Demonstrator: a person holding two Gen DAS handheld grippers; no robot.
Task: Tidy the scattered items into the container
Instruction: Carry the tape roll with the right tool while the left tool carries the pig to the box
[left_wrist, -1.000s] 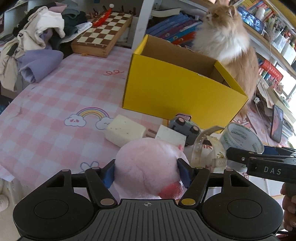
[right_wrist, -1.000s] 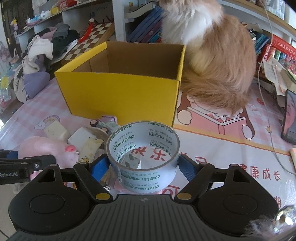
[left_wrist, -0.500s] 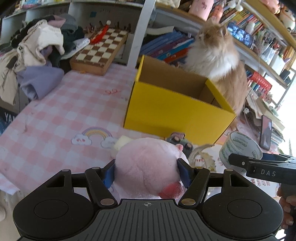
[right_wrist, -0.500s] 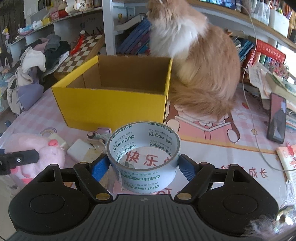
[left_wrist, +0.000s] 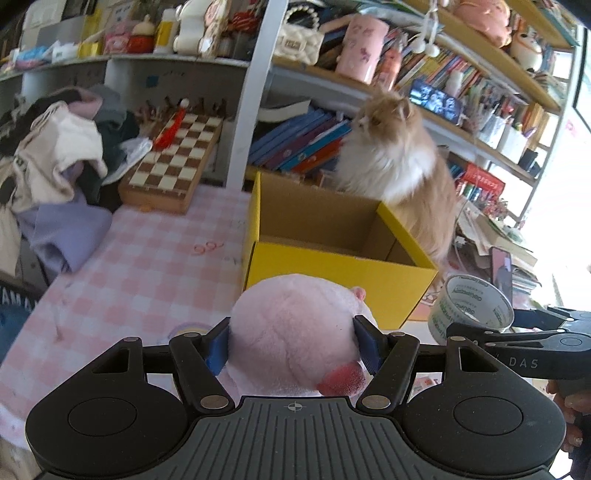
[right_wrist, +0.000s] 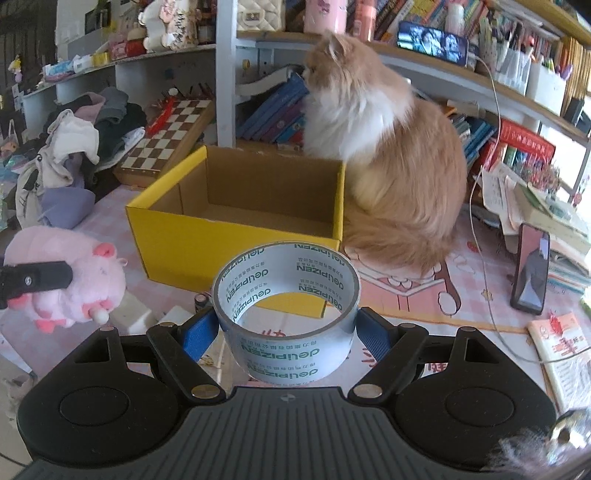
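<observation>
Both wrist views face the yellow box (left_wrist: 332, 258) (right_wrist: 236, 221) closely.

Your left gripper (left_wrist: 291, 345) is matte black with blue pads (left_wrist: 217, 349), silver rivets, round side discs and a ribbed grey base. Your right gripper (right_wrist: 286, 332) matches it; its arm reads "DAS" in grey.

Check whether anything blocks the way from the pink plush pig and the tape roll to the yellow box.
Nothing visible blocks either path. The left claw holds the pink plush pig and the right claw the clear tape roll, both just short of the open yellow cardboard box. The orange-and-white cat sits behind it.
</observation>
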